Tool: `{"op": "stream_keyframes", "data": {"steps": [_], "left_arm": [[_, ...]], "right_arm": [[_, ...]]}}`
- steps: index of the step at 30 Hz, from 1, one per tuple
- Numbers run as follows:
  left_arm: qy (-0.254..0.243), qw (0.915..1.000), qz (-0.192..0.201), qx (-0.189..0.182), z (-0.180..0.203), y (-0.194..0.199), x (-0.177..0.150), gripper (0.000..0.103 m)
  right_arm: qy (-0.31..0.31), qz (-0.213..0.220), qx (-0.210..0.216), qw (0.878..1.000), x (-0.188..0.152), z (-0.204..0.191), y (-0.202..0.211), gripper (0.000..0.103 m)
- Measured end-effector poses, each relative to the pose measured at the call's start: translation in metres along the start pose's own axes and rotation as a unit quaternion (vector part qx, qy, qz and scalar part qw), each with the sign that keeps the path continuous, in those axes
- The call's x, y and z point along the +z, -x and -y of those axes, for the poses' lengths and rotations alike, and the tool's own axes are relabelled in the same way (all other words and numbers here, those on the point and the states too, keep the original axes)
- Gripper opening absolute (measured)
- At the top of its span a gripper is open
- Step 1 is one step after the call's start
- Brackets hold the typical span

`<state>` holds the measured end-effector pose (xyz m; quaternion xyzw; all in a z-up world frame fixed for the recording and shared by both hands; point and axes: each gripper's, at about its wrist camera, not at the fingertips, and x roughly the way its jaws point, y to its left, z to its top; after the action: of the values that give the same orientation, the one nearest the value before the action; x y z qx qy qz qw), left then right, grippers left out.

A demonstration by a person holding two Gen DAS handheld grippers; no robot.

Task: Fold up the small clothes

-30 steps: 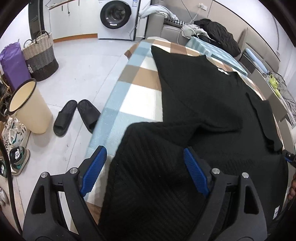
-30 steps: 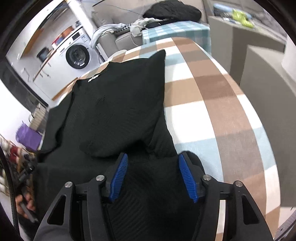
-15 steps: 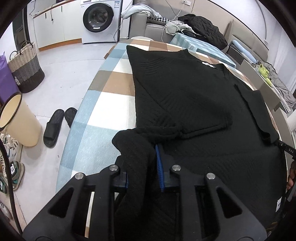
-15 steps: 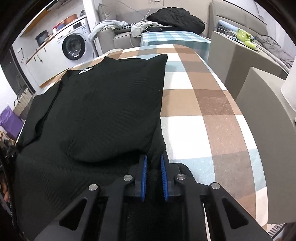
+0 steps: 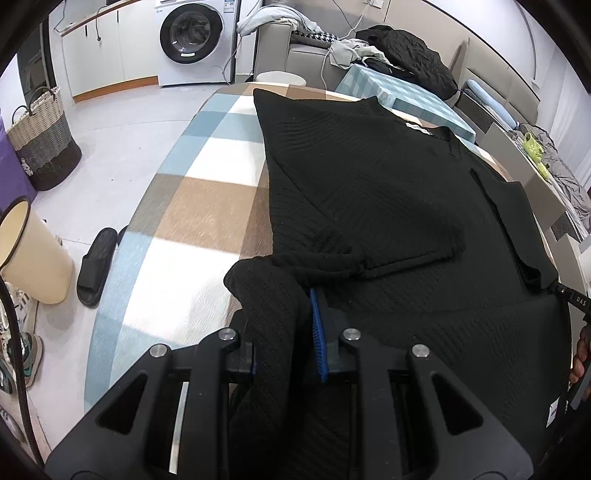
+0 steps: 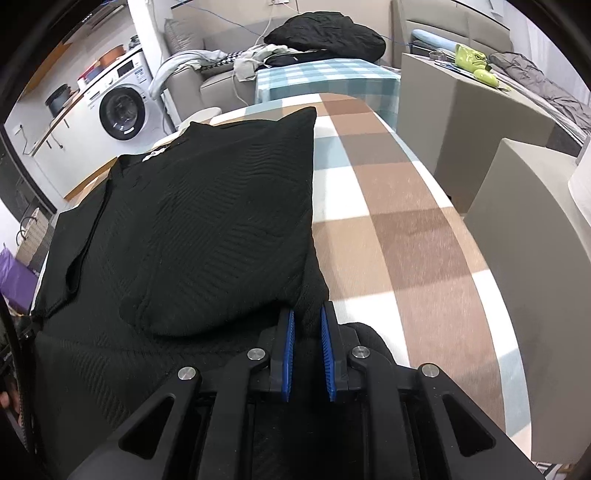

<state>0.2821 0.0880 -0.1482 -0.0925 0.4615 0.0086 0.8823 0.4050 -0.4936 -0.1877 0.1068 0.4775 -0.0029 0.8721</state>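
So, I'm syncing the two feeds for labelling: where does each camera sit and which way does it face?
Left wrist: rides the left gripper, looking down along its fingers at the black sweater, pinched at its hem; a hand shows at the right edge.
Right wrist: rides the right gripper, clamped on the hem's other corner; checked tablecloth alongside.
Shared: sweater, tablecloth, washing machine.

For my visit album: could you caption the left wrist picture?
Left gripper pinching the near edge of a black sweater spread on a checked table.
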Motion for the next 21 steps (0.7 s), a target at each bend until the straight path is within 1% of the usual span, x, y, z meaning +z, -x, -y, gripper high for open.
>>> {"op": "stream_keyframes", "data": {"steps": [5, 7, 8, 9, 10, 11, 13, 14, 15, 16, 18, 21], "left_arm": [[0.007, 0.9999, 0.004, -0.007, 0.001, 0.001, 0.004, 0.02], [0.012, 0.9999, 0.008, -0.007, -0.001, 0.006, 0.004, 0.033], [0.015, 0.9998, 0.011, -0.01, -0.003, 0.009, 0.002, 0.037], [0.019, 0.9995, 0.016, -0.019, -0.005, 0.014, 0.001, 0.046], [0.023, 0.9992, 0.021, -0.027, -0.005, 0.021, -0.003, 0.058], [0.028, 0.9987, 0.027, -0.033, -0.007, 0.028, -0.007, 0.063], [0.03, 0.998, 0.044, -0.034, -0.011, 0.044, -0.015, 0.075], [0.028, 0.998, 0.048, -0.028, -0.012, 0.051, -0.018, 0.078], [0.026, 0.9982, 0.051, -0.017, -0.014, 0.058, -0.023, 0.08], [0.023, 0.9982, 0.055, -0.008, -0.015, 0.065, -0.03, 0.08], [0.021, 0.9981, 0.057, 0.013, -0.021, 0.075, -0.042, 0.08], [0.031, 0.9978, 0.053, 0.027, -0.03, 0.084, -0.058, 0.081]], "right_arm": [[0.0, 0.0, -0.004, 1.0, 0.0, 0.0, 0.005, 0.016], [-0.001, 0.005, 0.001, 1.0, -0.002, 0.003, 0.011, 0.026], [-0.002, 0.009, 0.003, 1.0, -0.003, 0.004, 0.015, 0.029], [-0.005, 0.016, 0.016, 1.0, -0.006, 0.007, 0.025, 0.038], [-0.008, 0.02, 0.025, 0.999, -0.008, 0.007, 0.03, 0.047], [-0.009, 0.025, 0.03, 0.999, -0.011, 0.008, 0.039, 0.05], [-0.001, 0.034, 0.041, 0.999, -0.02, 0.01, 0.058, 0.062], [0.003, 0.04, 0.047, 0.998, -0.027, 0.012, 0.067, 0.066], [0.004, 0.044, 0.053, 0.998, -0.031, 0.015, 0.073, 0.074], [0.005, 0.048, 0.06, 0.997, -0.038, 0.018, 0.082, 0.081], [0.003, 0.054, 0.071, 0.996, -0.052, 0.025, 0.098, 0.084], [-0.006, 0.053, 0.093, 0.994, -0.077, 0.041, 0.116, 0.087]]}}
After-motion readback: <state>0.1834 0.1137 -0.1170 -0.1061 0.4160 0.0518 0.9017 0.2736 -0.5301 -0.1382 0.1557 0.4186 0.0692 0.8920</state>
